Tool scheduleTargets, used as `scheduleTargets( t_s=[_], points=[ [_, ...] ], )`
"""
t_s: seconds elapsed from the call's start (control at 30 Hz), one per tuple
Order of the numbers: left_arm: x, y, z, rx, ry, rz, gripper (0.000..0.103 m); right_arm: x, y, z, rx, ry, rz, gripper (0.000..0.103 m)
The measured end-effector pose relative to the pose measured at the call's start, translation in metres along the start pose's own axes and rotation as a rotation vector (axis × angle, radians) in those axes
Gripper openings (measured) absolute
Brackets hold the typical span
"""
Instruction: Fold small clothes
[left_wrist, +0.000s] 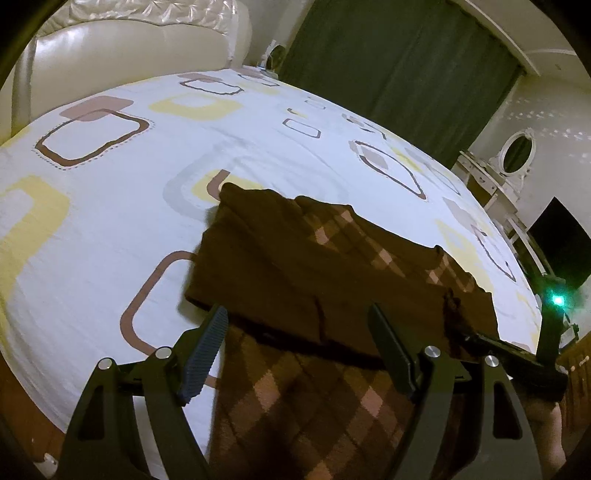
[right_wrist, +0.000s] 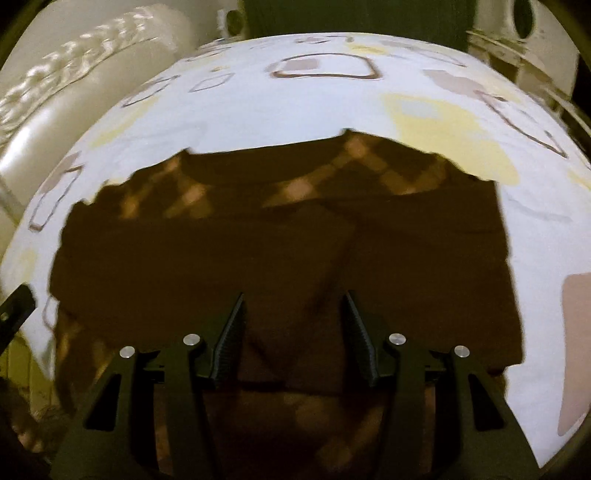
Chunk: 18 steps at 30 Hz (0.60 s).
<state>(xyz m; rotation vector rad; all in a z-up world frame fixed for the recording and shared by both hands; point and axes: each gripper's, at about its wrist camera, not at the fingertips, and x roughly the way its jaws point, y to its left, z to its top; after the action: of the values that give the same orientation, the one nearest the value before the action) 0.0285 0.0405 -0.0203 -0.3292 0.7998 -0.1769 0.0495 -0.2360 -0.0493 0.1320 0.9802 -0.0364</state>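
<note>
A small brown sweater (left_wrist: 295, 266) with a tan argyle pattern lies on the bed, its plain brown sleeves folded across the body. My left gripper (left_wrist: 295, 325) is open, its fingers wide apart over the sweater's near part, holding nothing. In the left wrist view the right gripper (left_wrist: 517, 350) shows at the sweater's right edge, with a green light. In the right wrist view the sweater (right_wrist: 280, 236) fills the middle. My right gripper (right_wrist: 293, 310) is open above the folded sleeves, empty. The image is blurred.
The bed sheet (left_wrist: 147, 155) is white with brown, yellow and grey squares. A cream padded headboard (left_wrist: 122, 40) stands at the far left. Green curtains (left_wrist: 399, 62), a white dressing table with oval mirror (left_wrist: 517, 155) and a dark screen (left_wrist: 561, 243) are beyond the bed.
</note>
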Motion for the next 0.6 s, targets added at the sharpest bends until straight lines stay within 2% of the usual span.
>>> scheduleTargets(
  t_s=[0.1, 0.17, 0.23, 0.3, 0.4, 0.53, 0.6],
  points=[
    [0.001, 0.002, 0.000, -0.007, 0.002, 0.004, 0.077, -0.009, -0.035, -0.002, 0.120, -0.036, -0.005, 0.054],
    [0.002, 0.005, 0.000, -0.019, 0.007, 0.009, 0.077, -0.014, -0.062, -0.005, 0.210, -0.050, 0.009, 0.058],
    [0.004, 0.008, 0.001, -0.030, 0.014, 0.018, 0.077, -0.017, -0.083, -0.008, 0.293, -0.059, 0.080, 0.058],
    [0.005, 0.012, 0.001, -0.048, 0.018, 0.025, 0.077, -0.016, -0.103, -0.011, 0.375, -0.058, 0.214, 0.058],
    [0.004, 0.021, 0.004, -0.069, 0.014, 0.040, 0.077, -0.009, -0.117, -0.010, 0.431, -0.026, 0.338, 0.058],
    [0.000, 0.035, 0.010, -0.095, -0.004, 0.063, 0.077, 0.002, -0.124, -0.007, 0.481, 0.015, 0.436, 0.058],
    [-0.003, 0.044, 0.013, -0.117, -0.013, 0.072, 0.078, 0.003, -0.121, -0.004, 0.485, 0.028, 0.451, 0.058]
  ],
)
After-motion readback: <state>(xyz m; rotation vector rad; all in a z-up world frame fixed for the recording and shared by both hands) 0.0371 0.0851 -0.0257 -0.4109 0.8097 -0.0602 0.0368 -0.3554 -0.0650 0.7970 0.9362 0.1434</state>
